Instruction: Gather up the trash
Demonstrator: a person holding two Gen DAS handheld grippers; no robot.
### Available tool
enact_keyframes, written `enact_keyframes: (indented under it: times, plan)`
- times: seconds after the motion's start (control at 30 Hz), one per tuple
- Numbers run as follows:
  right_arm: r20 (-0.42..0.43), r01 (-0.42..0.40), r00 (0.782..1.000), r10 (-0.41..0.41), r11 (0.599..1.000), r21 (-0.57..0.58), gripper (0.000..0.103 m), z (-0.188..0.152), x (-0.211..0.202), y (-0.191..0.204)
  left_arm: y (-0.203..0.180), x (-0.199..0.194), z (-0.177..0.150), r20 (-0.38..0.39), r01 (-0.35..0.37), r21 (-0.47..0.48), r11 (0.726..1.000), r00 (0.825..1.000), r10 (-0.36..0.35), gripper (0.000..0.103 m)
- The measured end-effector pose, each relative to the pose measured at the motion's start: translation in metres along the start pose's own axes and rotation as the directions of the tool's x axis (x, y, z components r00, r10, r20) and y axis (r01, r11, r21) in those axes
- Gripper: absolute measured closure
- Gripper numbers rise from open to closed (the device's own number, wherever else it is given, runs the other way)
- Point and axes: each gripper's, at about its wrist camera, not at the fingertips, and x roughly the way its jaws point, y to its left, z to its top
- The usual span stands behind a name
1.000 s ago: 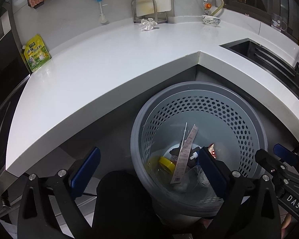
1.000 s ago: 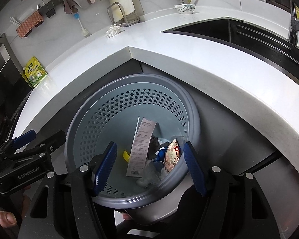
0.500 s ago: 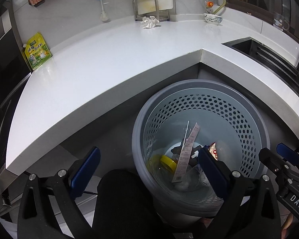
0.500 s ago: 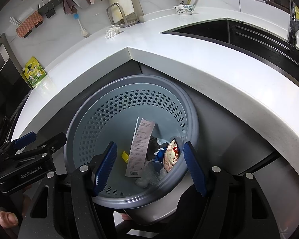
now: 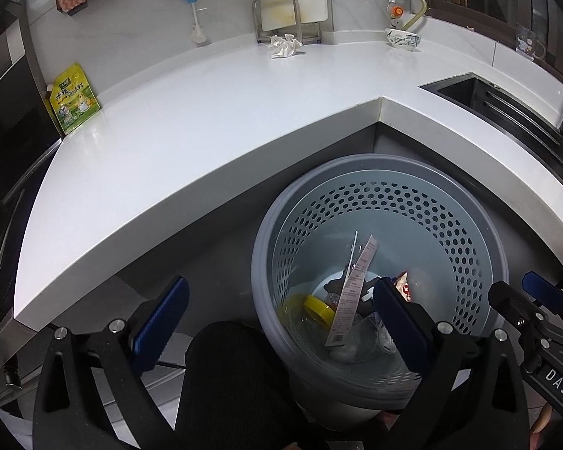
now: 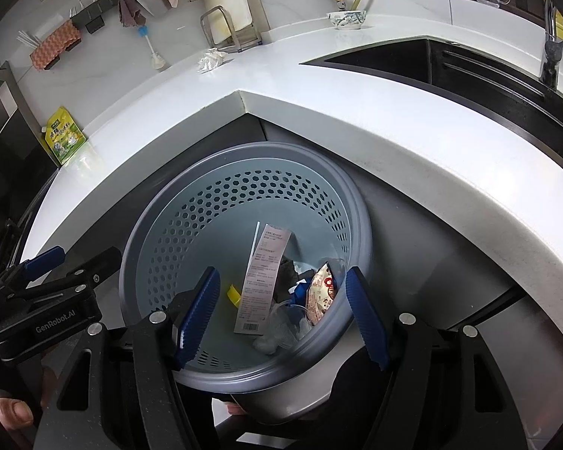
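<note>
A grey perforated bin (image 5: 266, 262) (image 6: 266, 149) stands on the floor in the inside corner of the white counter. Inside lie a long receipt (image 5: 351, 292) (image 6: 262, 277), a yellow lid (image 5: 319, 305), a red-and-white snack wrapper (image 6: 321, 292) and clear plastic. A crumpled tissue (image 5: 283, 45) (image 6: 212, 59) and a green pouch (image 5: 73, 103) (image 6: 63, 137) lie on the counter. My left gripper (image 5: 281, 322) hangs open above the bin's left edge, holding nothing. My right gripper (image 6: 283, 318) is open over the bin's mouth, also holding nothing.
The white L-shaped counter (image 5: 206, 120) wraps behind the bin. A black sink (image 6: 413, 60) is set in on the right, with a patterned bowl (image 6: 347, 18) behind it. A rack with a cutting board (image 5: 292, 7) stands at the wall. A black-clad knee (image 5: 236, 375) is near the bin.
</note>
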Motion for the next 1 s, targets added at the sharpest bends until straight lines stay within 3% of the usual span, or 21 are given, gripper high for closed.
enact_keyframes:
  times: [1.0]
  plan:
    - [0.001,0.002,1.0,-0.002,1.0,-0.009,0.036,-0.0002,-0.0014,0.0021,0.0008,-0.0007,0.0002,-0.005,-0.008,-0.007,1.0,1.0,0.008,0.006]
